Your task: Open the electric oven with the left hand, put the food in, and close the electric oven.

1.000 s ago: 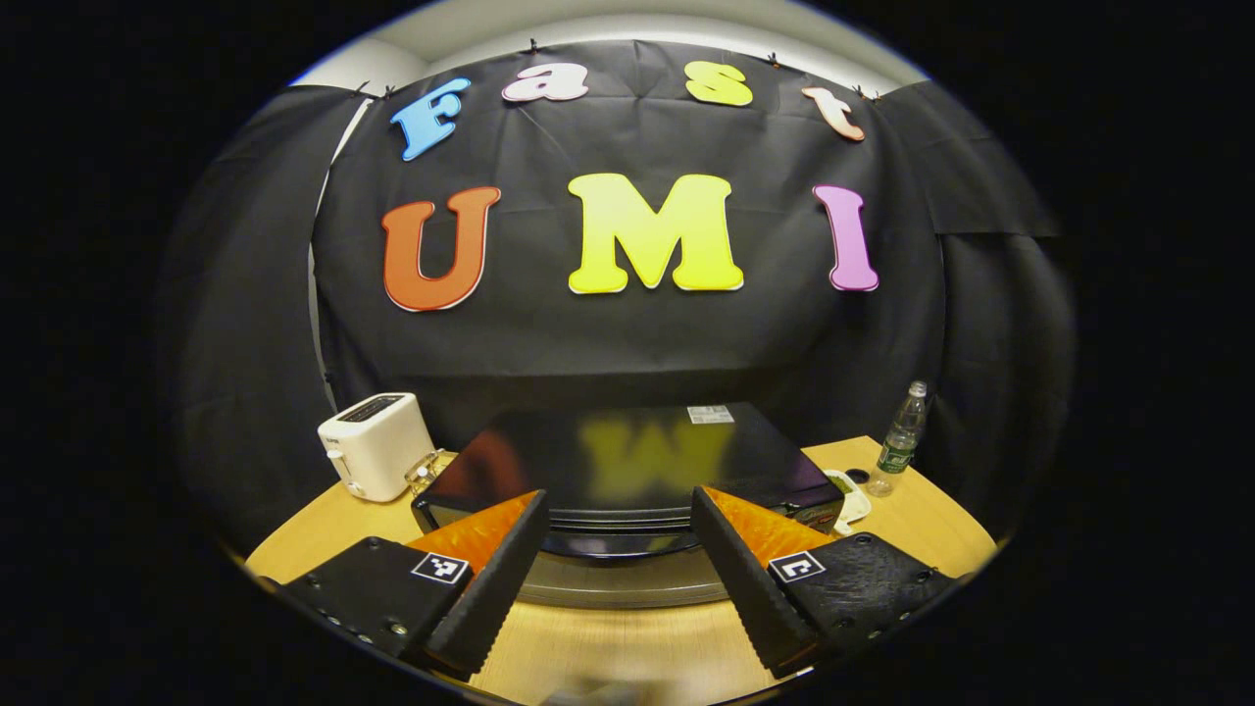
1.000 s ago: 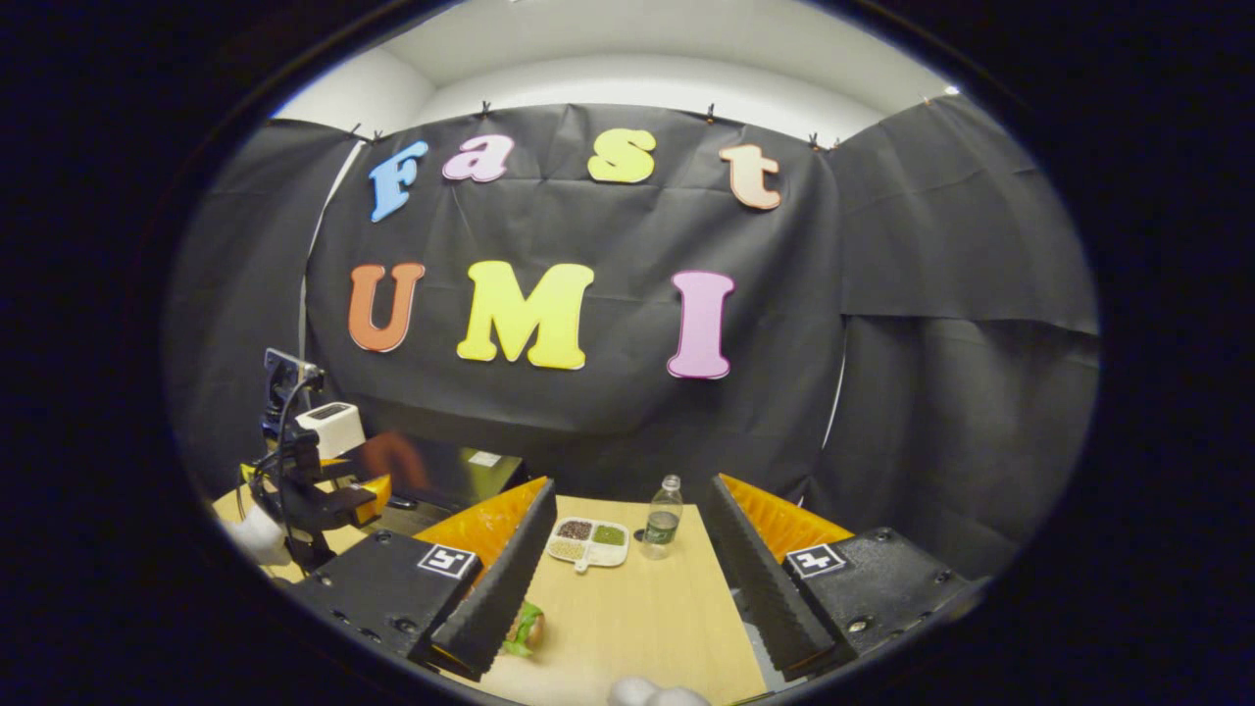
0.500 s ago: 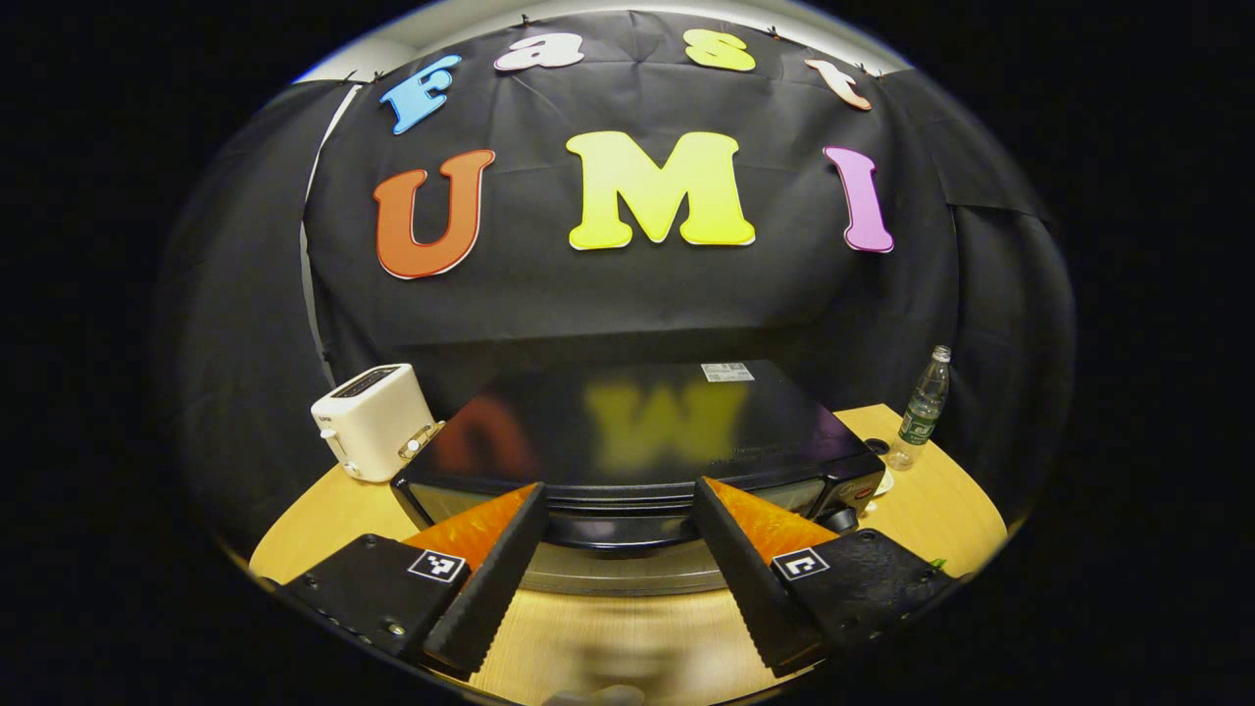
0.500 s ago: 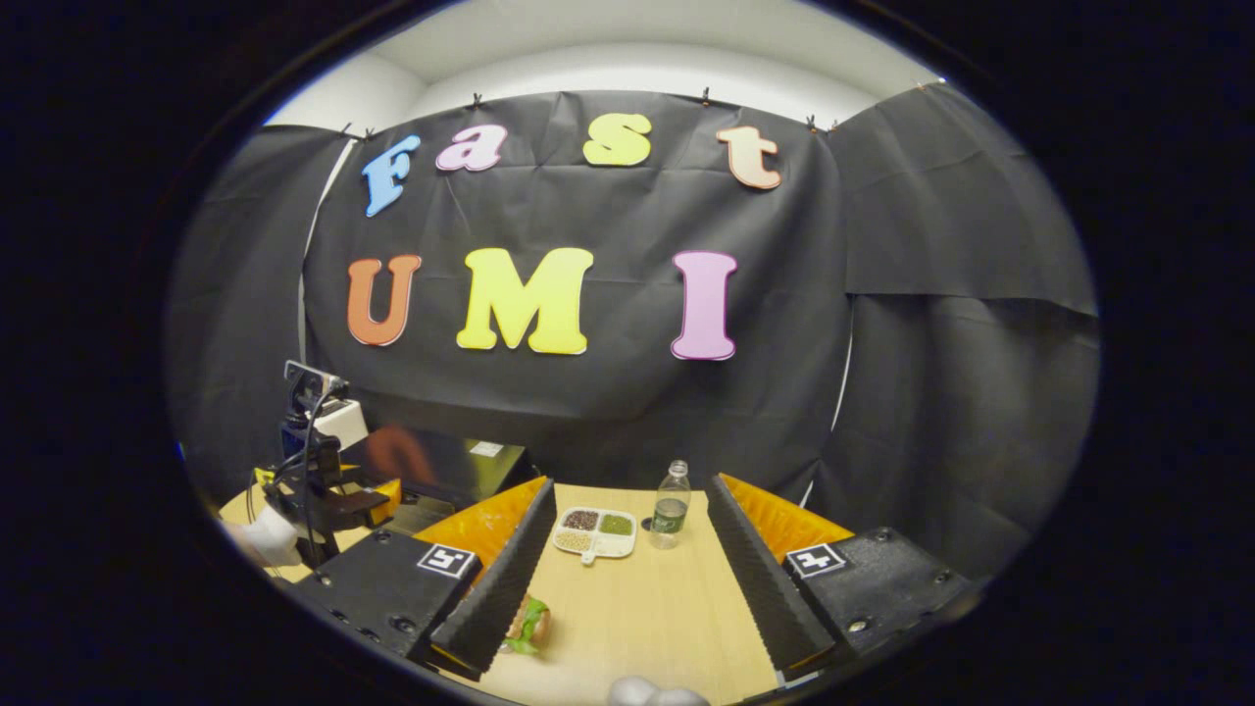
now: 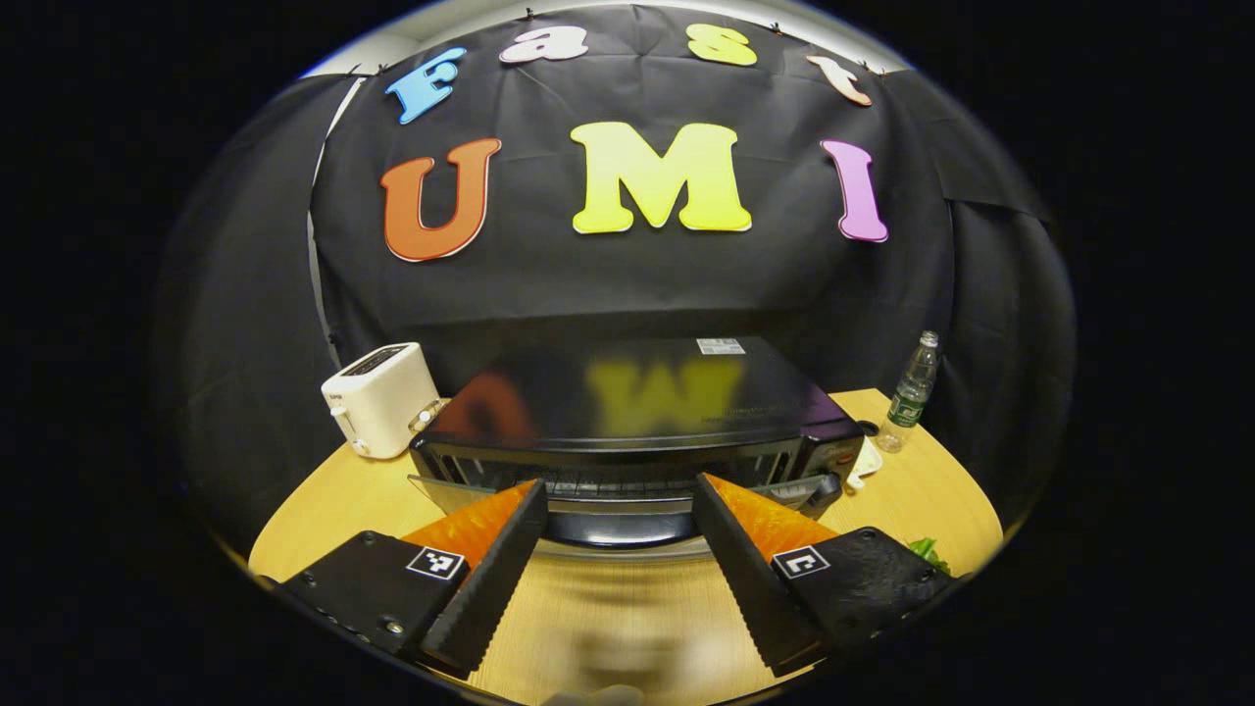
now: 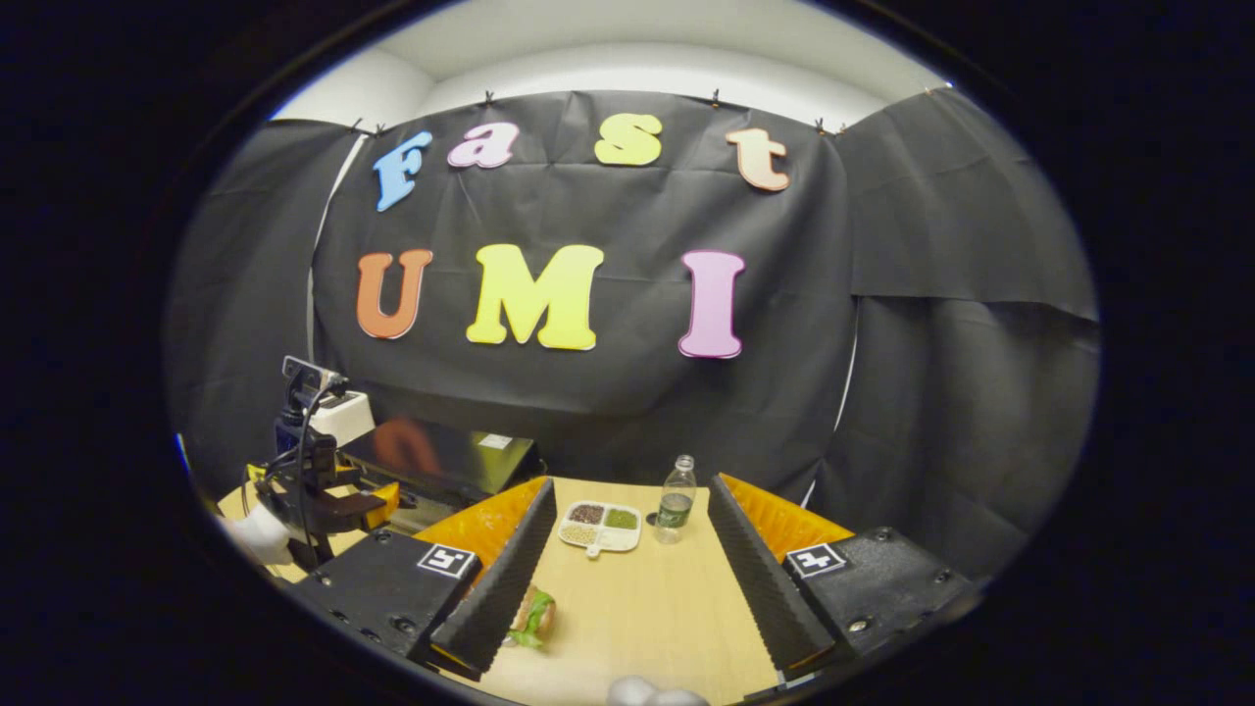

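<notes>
Left tongs are held apart, straddling the oven's dark handle without either finger pressing on it; right tongs are likewise apart and empty, held over the counter. The oven sits at the back of the counter with its door ajar at the top, so opening is judged to be under way; the handle should be drawn down and outward along the door's arc, kept centred between the fingers so the door is not twisted on its hinge. Food, a small sandwich with green leaf, lies on the counter just beside the right tongs' left finger. A toaster stands close at the oven's left and a bottle to its right; a sectioned dish lies near the bottle; open counter in front of the oven is judged enough for the door to drop flat, though the front edge is near.
</notes>
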`<state>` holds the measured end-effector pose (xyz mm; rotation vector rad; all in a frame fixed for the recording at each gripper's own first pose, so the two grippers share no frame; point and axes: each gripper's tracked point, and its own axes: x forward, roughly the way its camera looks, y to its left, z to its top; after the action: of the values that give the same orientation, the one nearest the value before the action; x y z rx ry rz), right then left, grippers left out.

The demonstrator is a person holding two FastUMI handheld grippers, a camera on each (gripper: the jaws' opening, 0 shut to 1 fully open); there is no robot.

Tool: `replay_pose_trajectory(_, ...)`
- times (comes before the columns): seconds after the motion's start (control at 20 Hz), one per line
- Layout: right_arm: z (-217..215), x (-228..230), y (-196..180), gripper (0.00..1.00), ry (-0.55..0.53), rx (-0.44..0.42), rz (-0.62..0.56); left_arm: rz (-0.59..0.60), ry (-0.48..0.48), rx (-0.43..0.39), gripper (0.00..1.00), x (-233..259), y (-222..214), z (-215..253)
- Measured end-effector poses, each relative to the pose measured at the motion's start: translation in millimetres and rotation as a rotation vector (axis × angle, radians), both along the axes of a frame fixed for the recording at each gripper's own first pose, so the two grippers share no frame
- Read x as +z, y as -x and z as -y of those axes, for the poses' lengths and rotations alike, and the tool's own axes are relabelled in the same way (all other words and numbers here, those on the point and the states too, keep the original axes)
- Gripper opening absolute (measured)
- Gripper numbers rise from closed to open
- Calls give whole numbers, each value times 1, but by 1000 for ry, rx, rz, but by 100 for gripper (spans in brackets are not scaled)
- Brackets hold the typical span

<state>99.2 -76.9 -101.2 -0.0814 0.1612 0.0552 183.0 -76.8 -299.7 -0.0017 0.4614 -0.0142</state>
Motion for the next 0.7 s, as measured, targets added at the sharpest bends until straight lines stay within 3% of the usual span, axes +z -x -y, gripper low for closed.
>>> replay_pose_trajectory(0.7, -27, -2, 43, 99, 41, 22, 12, -125, 17, -54, 98, -65, 90, 2)
